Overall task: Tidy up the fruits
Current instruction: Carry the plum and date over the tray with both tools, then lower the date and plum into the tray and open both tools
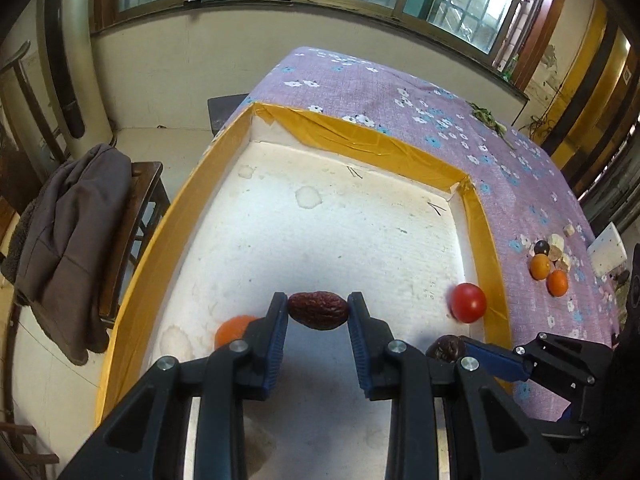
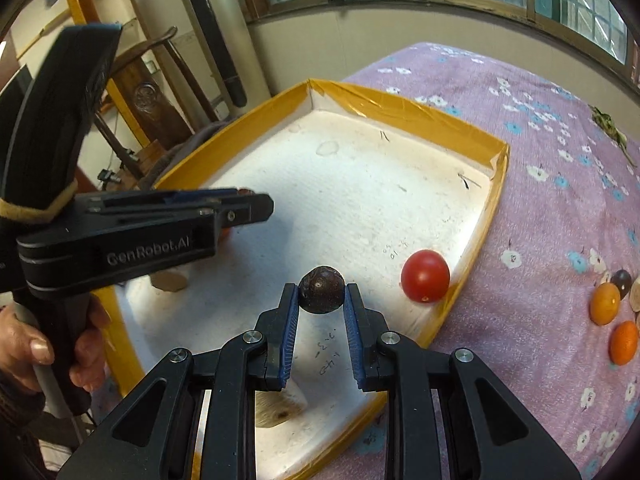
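My left gripper (image 1: 318,308) is shut on a wrinkled red date (image 1: 318,310) and holds it above the white tray (image 1: 360,152) with the yellow rim. My right gripper (image 2: 321,294) is shut on a dark round fruit (image 2: 322,289) over the tray's near right part; it also shows in the left wrist view (image 1: 446,348). A red tomato (image 1: 468,303) (image 2: 425,276) lies in the tray by its right wall. An orange fruit (image 1: 232,330) lies in the tray behind my left finger. Two small oranges (image 2: 605,303) and a dark fruit (image 2: 622,280) lie on the purple cloth to the right.
The tray (image 2: 492,208) sits at the left edge of a table with a purple flowered cloth (image 2: 540,216). Pale food cubes (image 1: 556,246) lie by the loose fruits. A chair with a grey jacket (image 1: 68,240) stands left of the table. Green stalks (image 2: 608,126) lie far right.
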Demonstrator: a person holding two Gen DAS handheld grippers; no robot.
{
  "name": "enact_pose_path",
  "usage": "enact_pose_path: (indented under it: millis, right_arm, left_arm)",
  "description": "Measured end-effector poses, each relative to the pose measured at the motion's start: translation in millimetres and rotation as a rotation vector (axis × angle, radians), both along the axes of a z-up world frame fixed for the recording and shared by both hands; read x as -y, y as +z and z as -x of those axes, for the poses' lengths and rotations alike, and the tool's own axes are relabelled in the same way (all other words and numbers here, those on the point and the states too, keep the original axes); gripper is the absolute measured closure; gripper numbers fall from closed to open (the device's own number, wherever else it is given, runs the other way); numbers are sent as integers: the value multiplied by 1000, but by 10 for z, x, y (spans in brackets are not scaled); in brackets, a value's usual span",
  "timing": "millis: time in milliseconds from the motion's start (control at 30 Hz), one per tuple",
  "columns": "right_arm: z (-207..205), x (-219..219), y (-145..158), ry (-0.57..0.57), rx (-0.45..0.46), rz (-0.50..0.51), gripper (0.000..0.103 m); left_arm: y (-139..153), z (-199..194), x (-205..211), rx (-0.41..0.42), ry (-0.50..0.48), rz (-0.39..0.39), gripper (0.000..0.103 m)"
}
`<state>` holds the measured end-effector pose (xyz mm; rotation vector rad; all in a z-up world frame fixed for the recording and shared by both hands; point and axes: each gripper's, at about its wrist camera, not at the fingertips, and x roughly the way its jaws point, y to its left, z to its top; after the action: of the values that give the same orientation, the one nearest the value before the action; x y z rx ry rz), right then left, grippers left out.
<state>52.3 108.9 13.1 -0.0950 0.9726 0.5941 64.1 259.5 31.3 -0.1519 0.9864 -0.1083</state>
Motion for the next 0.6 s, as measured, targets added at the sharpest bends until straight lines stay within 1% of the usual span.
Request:
enact_pose_path:
  millis: [100,167,367,600]
  right_arm:
    - [-30,-9,-25,-11,-4,6,81]
    - [-30,-23,-25,-9,-2,17,81]
    - [-26,-50,-33,-5,5,44,81]
    - [-30,-77,-48,25,25,84,81]
  left_arm:
    - [-16,-28,15,-3,-19,-6,70]
    - [-20,-43,28,-9,-29,-24,70]
    - [-21,-50,157,-39,-77,-152,70]
    - [17,114,145,-38,-151,-165,70]
